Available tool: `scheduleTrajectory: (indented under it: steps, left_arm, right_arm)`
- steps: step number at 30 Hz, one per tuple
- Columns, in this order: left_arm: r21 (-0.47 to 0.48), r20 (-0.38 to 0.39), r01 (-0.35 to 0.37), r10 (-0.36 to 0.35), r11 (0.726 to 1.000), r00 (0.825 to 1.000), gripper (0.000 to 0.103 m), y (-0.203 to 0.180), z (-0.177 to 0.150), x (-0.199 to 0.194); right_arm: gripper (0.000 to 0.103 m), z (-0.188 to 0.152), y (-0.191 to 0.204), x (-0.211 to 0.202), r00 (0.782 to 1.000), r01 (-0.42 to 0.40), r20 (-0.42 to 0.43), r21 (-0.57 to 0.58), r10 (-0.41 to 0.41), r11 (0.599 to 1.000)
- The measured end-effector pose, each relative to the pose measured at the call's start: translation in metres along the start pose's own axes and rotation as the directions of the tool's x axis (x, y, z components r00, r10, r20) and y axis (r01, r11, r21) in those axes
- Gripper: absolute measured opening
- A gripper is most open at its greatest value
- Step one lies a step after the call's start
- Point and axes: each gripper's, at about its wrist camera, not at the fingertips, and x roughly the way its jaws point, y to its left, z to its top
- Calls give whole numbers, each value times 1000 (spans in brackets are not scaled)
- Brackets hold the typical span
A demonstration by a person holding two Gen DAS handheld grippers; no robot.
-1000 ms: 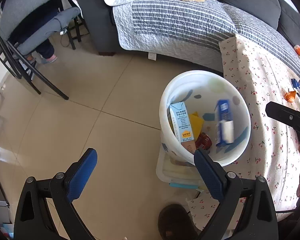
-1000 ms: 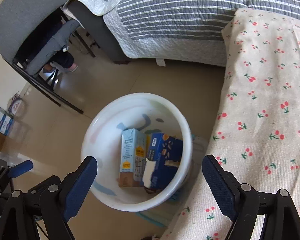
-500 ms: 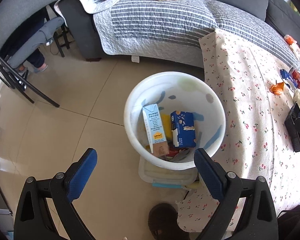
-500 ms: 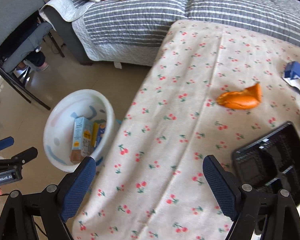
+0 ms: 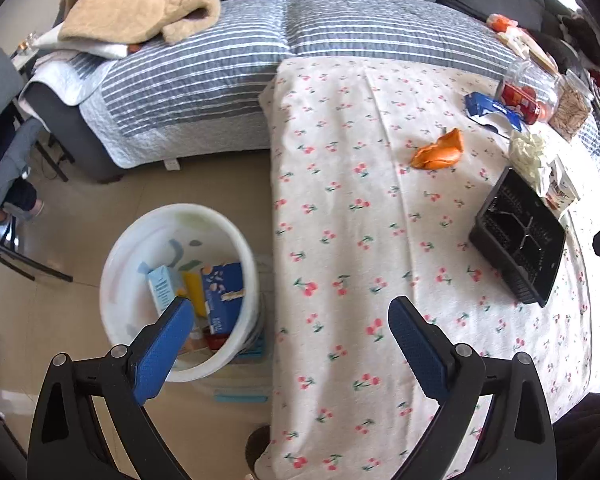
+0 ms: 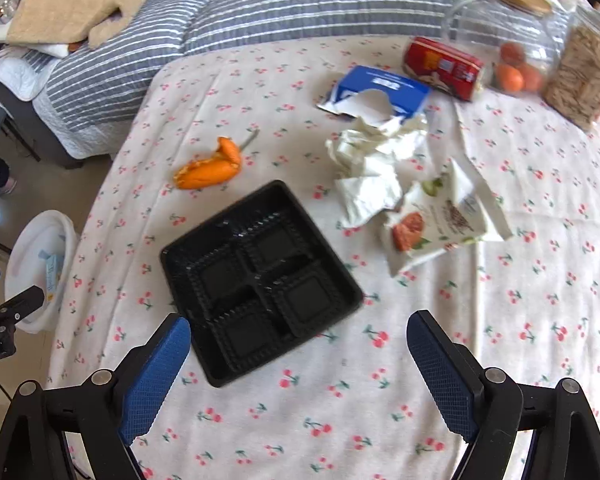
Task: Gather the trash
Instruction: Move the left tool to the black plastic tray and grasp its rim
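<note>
The right gripper (image 6: 298,360) is wide open and holds nothing. A second ago it was over the white bucket (image 6: 28,248); now it hangs over the table, with the black tray (image 6: 260,280) just above its fingers in the middle of the frame. So a drop is done, and I think the tray is next. The left gripper (image 5: 290,340) is wide open and empty too. More trash waits higher up: orange peel (image 6: 210,168), crumpled paper (image 6: 374,160).

The near part of the table (image 6: 340,420) is free; behind the black tray (image 6: 260,280), crumpled paper (image 6: 376,160) and a wrapper (image 6: 440,220) crowd the far right corner.
</note>
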Motion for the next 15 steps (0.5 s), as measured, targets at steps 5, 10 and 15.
scheduleTrajectory:
  steps: [5,10,15]
  left_arm:
    - [111,32,55,-59,992,998,99,-52,14,0]
    - [253,47,160,-177,954,983,99,-100,27,3]
    - [394,83,134,-181,909,980,99,-137,35,14]
  right_arm:
    - [91,-9,-42,-8,999,38,-16,46,-37,998]
    - [91,-17,-77,-13,997,65,-38,89,-62,994]
    - [91,-23,-111,-15,995,86,-59,147,-78,985]
